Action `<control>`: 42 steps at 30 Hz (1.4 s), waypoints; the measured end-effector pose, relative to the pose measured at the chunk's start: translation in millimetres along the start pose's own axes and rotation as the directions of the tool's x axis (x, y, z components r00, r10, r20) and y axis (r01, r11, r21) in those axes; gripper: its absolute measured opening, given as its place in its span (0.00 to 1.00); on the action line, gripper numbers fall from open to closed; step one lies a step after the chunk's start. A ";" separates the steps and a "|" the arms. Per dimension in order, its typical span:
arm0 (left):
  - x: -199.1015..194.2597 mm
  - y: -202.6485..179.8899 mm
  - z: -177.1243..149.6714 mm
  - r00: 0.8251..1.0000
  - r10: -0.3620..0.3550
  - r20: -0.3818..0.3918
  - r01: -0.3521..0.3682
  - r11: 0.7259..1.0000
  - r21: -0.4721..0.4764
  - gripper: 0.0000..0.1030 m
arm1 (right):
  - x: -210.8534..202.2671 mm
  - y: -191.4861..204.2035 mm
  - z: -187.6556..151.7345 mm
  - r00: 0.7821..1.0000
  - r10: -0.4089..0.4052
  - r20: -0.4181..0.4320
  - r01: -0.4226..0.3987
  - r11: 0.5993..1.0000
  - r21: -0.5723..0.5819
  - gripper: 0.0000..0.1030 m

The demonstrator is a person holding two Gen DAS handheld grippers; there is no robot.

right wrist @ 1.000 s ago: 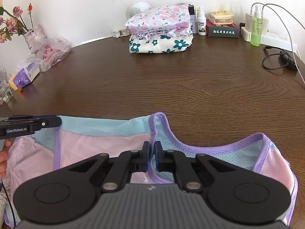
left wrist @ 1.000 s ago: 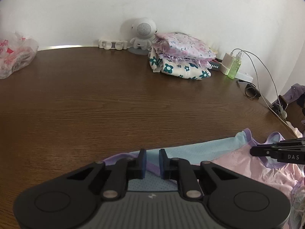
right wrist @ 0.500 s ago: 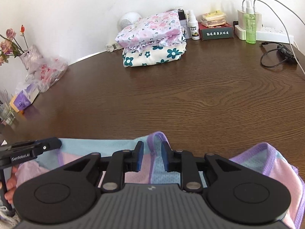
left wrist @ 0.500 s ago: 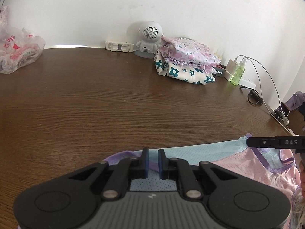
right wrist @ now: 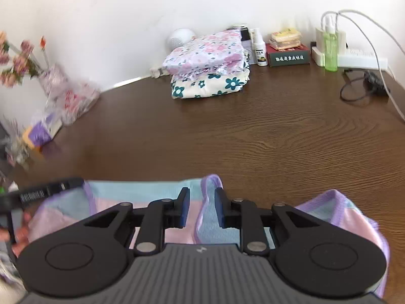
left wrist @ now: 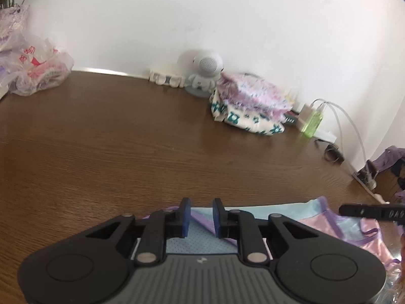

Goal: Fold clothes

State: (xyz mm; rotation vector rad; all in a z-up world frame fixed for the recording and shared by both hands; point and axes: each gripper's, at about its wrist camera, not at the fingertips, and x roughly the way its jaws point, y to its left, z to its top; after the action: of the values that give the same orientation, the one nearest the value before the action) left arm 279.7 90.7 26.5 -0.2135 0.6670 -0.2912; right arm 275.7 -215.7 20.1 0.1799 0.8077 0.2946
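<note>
The pink, pale-blue and purple-trimmed mesh garment (right wrist: 162, 197) lies flat at the near edge of the dark brown wood-grain worktop (right wrist: 253, 131), directly under and between both sets of jaws.

The left gripper (left wrist: 200, 216) has its jaws opening; a purple-edged corner of the pale-blue mesh sits in the gap between the blue pads (left wrist: 185, 216), which stand clear of the cloth, so the garment is released there. To the right of these jaws the pink panel of the garment spreads out, and the black tip of the right gripper reaches in over it from the right edge.

The right gripper (right wrist: 201, 209) is likewise opening its jaws. A raised purple-trimmed fold of the garment stands in the gap, and the pads do not press it. To the left of these jaws the left gripper's black tip lies over the pale-blue band, with fingers of a person's hand (right wrist: 19, 235) just beneath it. To the right of the jaws a purple-rimmed opening of the garment humps up.

Well ahead of both jaws, by the white wall, sits a stack of folded floral clothes (right wrist: 207, 65), with a white round-headed robot figurine (left wrist: 203, 72) beside it and a green spray bottle (right wrist: 330, 48) off to the right.
</note>
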 end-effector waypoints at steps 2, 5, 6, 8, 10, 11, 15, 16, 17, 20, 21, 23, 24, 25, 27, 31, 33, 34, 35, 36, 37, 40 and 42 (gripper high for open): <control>-17.7 -7.0 -4.3 1.000 -0.022 -0.010 0.022 0.999 0.026 0.17 | -5.6 1.4 -6.9 1.000 -0.006 -0.020 0.006 1.000 -0.026 0.21; -44.5 -24.1 -23.7 0.996 -0.073 -0.043 0.077 0.992 0.098 0.17 | -11.1 2.6 -15.7 1.000 -0.011 -0.025 0.009 0.998 -0.064 0.20; -51.5 -29.7 -31.9 0.995 -0.081 -0.056 0.087 0.989 0.119 0.18 | -11.4 2.3 -18.0 1.000 -0.007 -0.025 0.006 0.997 -0.072 0.20; -63.2 -40.0 -49.8 0.993 -0.085 -0.083 0.097 0.983 0.155 0.18 | -6.4 1.1 -20.6 0.999 -0.026 -0.032 0.023 0.996 -0.083 0.15; -73.2 -45.8 -67.6 0.991 -0.090 -0.103 0.106 0.980 0.169 0.18 | -0.7 -3.5 -22.1 0.998 -0.051 -0.042 0.048 0.996 -0.073 0.10; -78.1 -47.7 -75.9 0.989 -0.095 -0.109 0.113 0.979 0.171 0.17 | 1.9 -7.0 -23.0 0.997 -0.066 -0.047 0.063 0.996 -0.063 0.10; -102.8 -49.3 -101.3 0.989 -0.102 -0.107 0.119 0.979 0.168 0.17 | -5.4 -22.6 -23.8 0.997 -0.075 -0.025 0.075 0.997 0.012 0.09; -109.7 -48.7 -105.9 0.989 -0.103 -0.104 0.120 0.979 0.167 0.17 | -11.0 -25.5 -24.2 0.998 -0.061 -0.017 0.061 0.997 0.036 0.09; -116.7 -48.1 -110.5 0.989 -0.105 -0.100 0.120 0.979 0.166 0.17 | -19.7 -25.6 -26.1 0.999 -0.038 -0.002 0.039 0.998 0.046 0.10; -134.3 -46.3 -123.1 0.990 -0.095 -0.102 0.111 0.979 0.171 0.17 | -50.0 -15.9 -37.2 0.999 0.020 0.032 -0.021 1.000 0.015 0.14; -139.1 -45.6 -127.0 0.990 -0.090 -0.106 0.107 0.979 0.173 0.17 | -60.6 -8.8 -45.2 0.998 0.045 0.032 -0.044 0.999 -0.013 0.20; -145.6 -43.5 -134.9 0.988 -0.084 -0.127 0.104 0.981 0.161 0.17 | -79.0 9.6 -66.4 0.995 0.100 0.012 -0.099 0.991 -0.086 0.24; -148.3 -42.7 -138.7 0.988 -0.077 -0.131 0.097 0.983 0.158 0.17 | -87.3 20.1 -78.1 0.992 0.124 -0.001 -0.123 0.984 -0.127 0.24; -151.1 -41.6 -142.2 0.989 -0.069 -0.131 0.089 0.983 0.157 0.17 | -93.2 29.0 -89.8 0.990 0.137 -0.015 -0.138 0.978 -0.158 0.24; -155.4 -38.8 -148.1 0.990 -0.054 -0.132 0.074 0.985 0.157 0.17 | -101.9 44.8 -116.5 0.986 0.161 -0.039 -0.166 0.962 -0.218 0.24; -159.6 -31.7 -154.7 0.991 -0.030 -0.131 0.051 0.986 0.162 0.15 | -105.7 60.4 -154.7 0.991 0.128 -0.048 -0.136 0.941 -0.309 0.24; -161.6 -29.6 -154.8 0.992 -0.002 -0.129 0.026 0.982 0.186 0.14 | -109.4 64.5 -165.5 0.993 0.104 -0.047 -0.114 0.933 -0.341 0.25; -162.2 -28.5 -154.7 0.992 0.007 -0.128 0.019 0.980 0.198 0.13 | -112.1 63.3 -167.2 0.995 0.090 -0.045 -0.100 0.933 -0.346 0.25; -162.8 -27.2 -154.7 0.992 0.012 -0.127 0.015 0.978 0.209 0.12 | -114.8 61.9 -168.8 0.996 0.075 -0.042 -0.085 0.933 -0.350 0.25; -163.5 -25.9 -154.8 0.992 0.017 -0.126 0.011 0.976 0.219 0.12 | -117.5 60.4 -170.4 0.997 0.060 -0.039 -0.070 0.933 -0.354 0.24; -163.9 -26.1 -154.8 0.992 0.022 -0.127 0.008 0.973 0.230 0.12 | -119.3 58.7 -171.8 0.998 0.056 -0.036 -0.065 0.932 -0.358 0.24; -166.0 -31.9 -154.3 0.993 0.054 -0.109 -0.024 0.965 0.259 0.14 | -129.5 56.1 -172.7 0.997 0.078 -0.008 -0.076 0.940 -0.331 0.26; -174.2 -39.8 -154.1 0.996 0.049 -0.069 -0.027 0.956 0.293 0.23 | -140.3 54.1 -171.8 0.994 0.099 0.036 -0.082 0.944 -0.321 0.39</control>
State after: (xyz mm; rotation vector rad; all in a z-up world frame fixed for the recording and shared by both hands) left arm 43.9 95.5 20.0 0.0938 0.6939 -0.3581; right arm 47.8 -202.4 13.9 -0.0799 0.6903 0.5014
